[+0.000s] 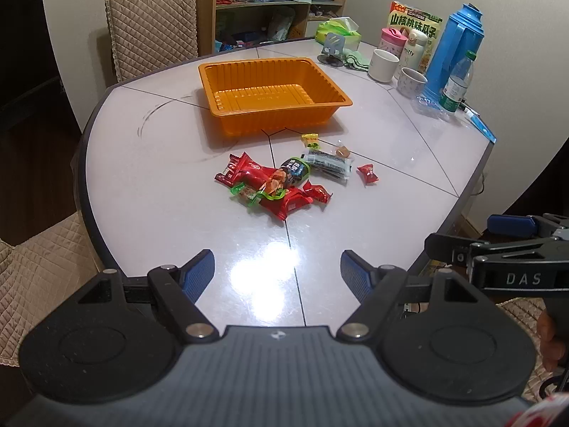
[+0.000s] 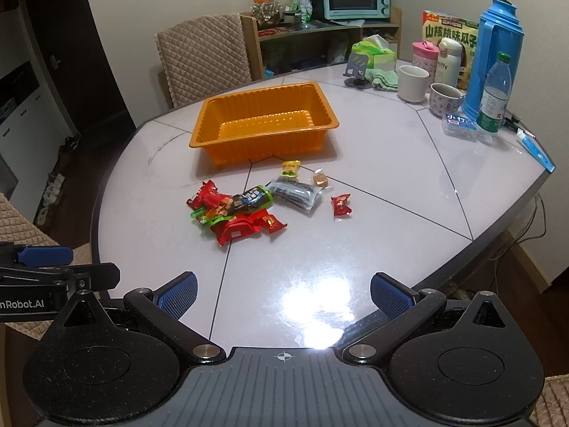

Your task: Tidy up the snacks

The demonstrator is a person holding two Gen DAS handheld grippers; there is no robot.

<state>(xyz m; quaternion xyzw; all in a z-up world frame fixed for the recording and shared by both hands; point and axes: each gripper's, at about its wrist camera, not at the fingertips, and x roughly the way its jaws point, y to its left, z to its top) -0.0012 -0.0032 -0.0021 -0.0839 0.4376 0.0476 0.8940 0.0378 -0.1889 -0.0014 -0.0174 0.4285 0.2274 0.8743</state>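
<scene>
— Pale tabletop, and the snack pile?
— Mid-table, ahead of both tools, just short of the orange tray, which holds nothing yet.
— Who's closer?
— Hard to call — the left hand-held gripper and right hand-held gripper both hover at the near edge, jaws spread wide, nothing between them. One red candy lies apart, rightward.

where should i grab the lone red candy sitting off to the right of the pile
Take the small red candy across its puffed middle, coming down from above with open jaws. It lies flat and apart from the pile, so either side is free; the twisted ends look too thin to hold.
</scene>
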